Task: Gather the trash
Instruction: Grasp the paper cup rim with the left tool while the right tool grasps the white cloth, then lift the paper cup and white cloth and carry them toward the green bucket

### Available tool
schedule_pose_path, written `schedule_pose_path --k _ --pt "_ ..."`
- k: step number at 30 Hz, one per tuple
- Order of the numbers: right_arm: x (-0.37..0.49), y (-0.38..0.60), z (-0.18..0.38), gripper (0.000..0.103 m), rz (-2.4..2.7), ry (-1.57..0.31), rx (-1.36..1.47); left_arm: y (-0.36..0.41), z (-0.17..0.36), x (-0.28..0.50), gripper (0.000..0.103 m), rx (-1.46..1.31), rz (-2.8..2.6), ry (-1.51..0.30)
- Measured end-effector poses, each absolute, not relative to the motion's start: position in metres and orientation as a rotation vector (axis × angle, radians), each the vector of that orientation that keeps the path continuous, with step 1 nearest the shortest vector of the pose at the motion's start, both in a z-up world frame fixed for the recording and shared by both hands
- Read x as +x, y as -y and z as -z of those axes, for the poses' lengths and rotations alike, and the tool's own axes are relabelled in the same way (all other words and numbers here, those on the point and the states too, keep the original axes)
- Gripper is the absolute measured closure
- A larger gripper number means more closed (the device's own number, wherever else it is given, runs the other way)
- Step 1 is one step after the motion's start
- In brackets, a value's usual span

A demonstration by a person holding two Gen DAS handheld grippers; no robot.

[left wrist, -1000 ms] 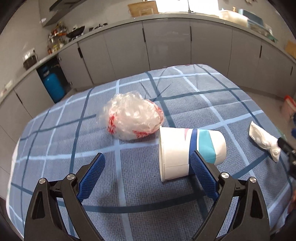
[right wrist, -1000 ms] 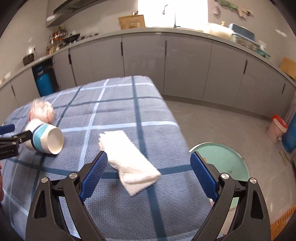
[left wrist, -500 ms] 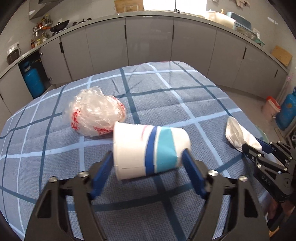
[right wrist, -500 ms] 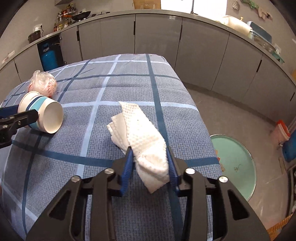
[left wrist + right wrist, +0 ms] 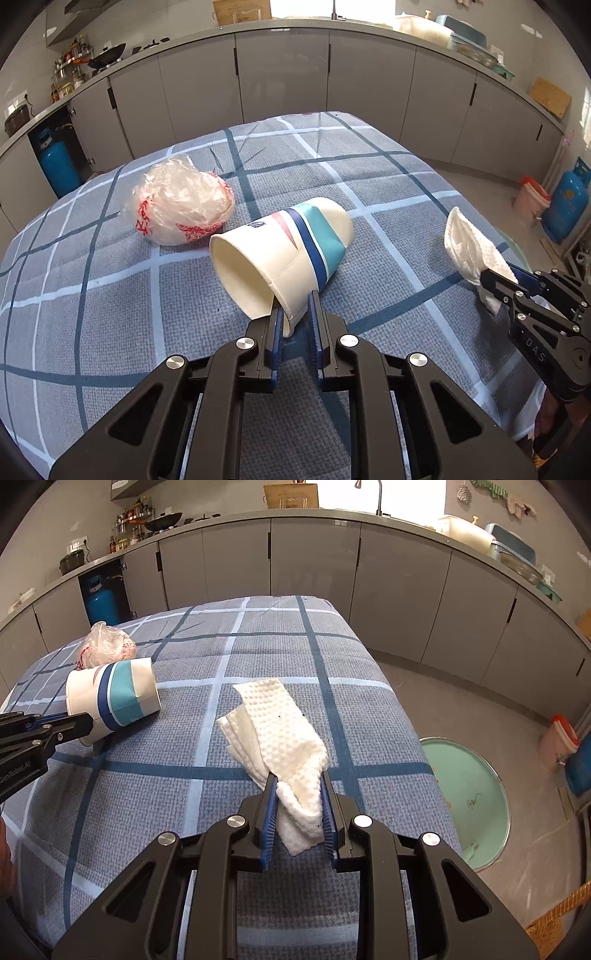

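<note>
A white paper cup (image 5: 284,254) with blue and teal bands lies tilted on its side over the blue checked table (image 5: 110,332). My left gripper (image 5: 295,314) is shut on the cup's rim. The cup also shows in the right wrist view (image 5: 114,698). A crumpled clear plastic bag (image 5: 181,206) with red print lies just behind the cup. My right gripper (image 5: 297,794) is shut on a white paper towel (image 5: 284,734), which hangs forward over the table. The towel also shows in the left wrist view (image 5: 469,247).
A round green bin (image 5: 465,805) stands on the floor to the right of the table. Grey kitchen cabinets (image 5: 280,74) run along the back. A blue gas cylinder (image 5: 565,199) and an orange-rimmed bucket (image 5: 530,199) stand at the far right.
Both grippers went from wide open to shut. The left closed on the cup's rim and tilted the cup up. The right closed on the paper towel and lifted it.
</note>
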State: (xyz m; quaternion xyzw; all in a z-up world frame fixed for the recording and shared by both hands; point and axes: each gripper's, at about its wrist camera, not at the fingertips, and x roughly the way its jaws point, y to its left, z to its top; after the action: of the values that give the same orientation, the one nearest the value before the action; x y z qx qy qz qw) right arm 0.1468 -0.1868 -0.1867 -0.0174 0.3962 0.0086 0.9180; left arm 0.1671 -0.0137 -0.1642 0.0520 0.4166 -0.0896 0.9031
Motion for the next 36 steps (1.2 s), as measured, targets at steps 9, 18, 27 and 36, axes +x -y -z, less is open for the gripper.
schedule_pose_path --k 9,18,27,36 --pt "0.135 0.175 0.182 0.080 -0.026 -0.784 -0.009 0.005 0.162 0.167 0.099 0.108 0.177 -0.844" --pt "0.118 0.183 0.174 0.080 -0.041 -0.752 0.036 0.015 0.155 0.155 0.099 0.165 0.173 -0.808" --pt "0.112 0.180 0.170 0.079 -0.047 -0.738 0.046 0.012 0.147 0.143 0.099 0.183 0.172 -0.782" --pt "0.106 0.177 0.164 0.079 -0.046 -0.727 0.041 0.007 0.139 0.135 0.099 0.183 0.168 -0.756"
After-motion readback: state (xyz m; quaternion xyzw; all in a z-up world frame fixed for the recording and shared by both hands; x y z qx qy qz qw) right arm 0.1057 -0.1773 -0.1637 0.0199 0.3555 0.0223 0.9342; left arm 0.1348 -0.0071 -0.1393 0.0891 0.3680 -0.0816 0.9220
